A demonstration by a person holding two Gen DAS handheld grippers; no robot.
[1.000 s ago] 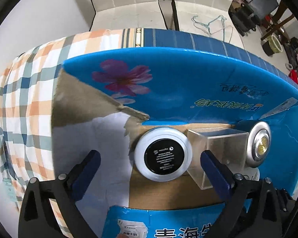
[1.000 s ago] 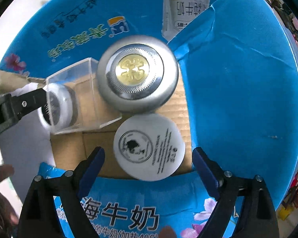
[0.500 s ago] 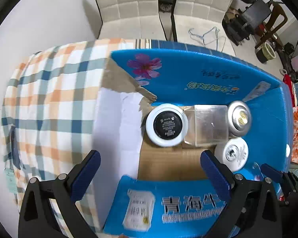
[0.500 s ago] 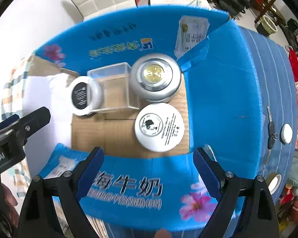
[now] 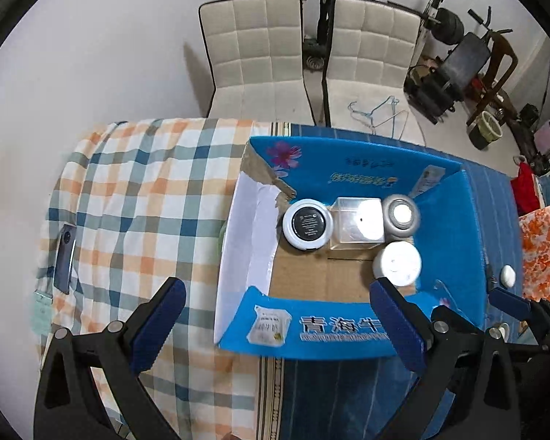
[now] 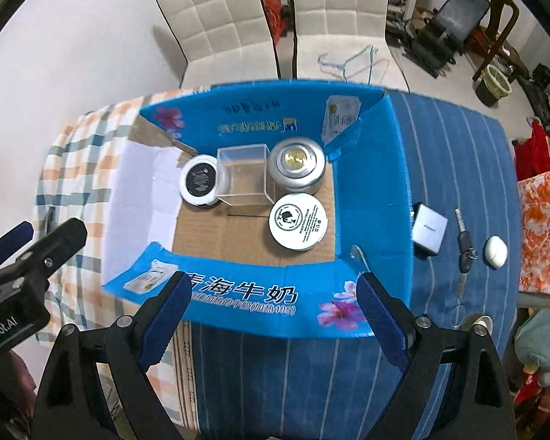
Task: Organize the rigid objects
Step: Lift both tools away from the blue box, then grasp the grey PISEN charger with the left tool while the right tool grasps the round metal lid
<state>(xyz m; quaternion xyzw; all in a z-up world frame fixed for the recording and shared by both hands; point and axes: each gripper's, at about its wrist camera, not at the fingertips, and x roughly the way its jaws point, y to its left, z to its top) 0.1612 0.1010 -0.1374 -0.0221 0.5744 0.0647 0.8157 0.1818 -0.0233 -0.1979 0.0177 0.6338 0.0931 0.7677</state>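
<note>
Above the blue carton (image 6: 370, 190) on the desk (image 6: 454, 154) | our left gripper (image 5: 275, 315) and right gripper (image 6: 273, 304) both gape wide, empty | inside, far row left to right: black-lidded jar (image 6: 200, 180), clear box (image 6: 244, 174), silver tin (image 6: 297, 162) | white jar (image 6: 298, 220) sits just near of the tin.
</note>
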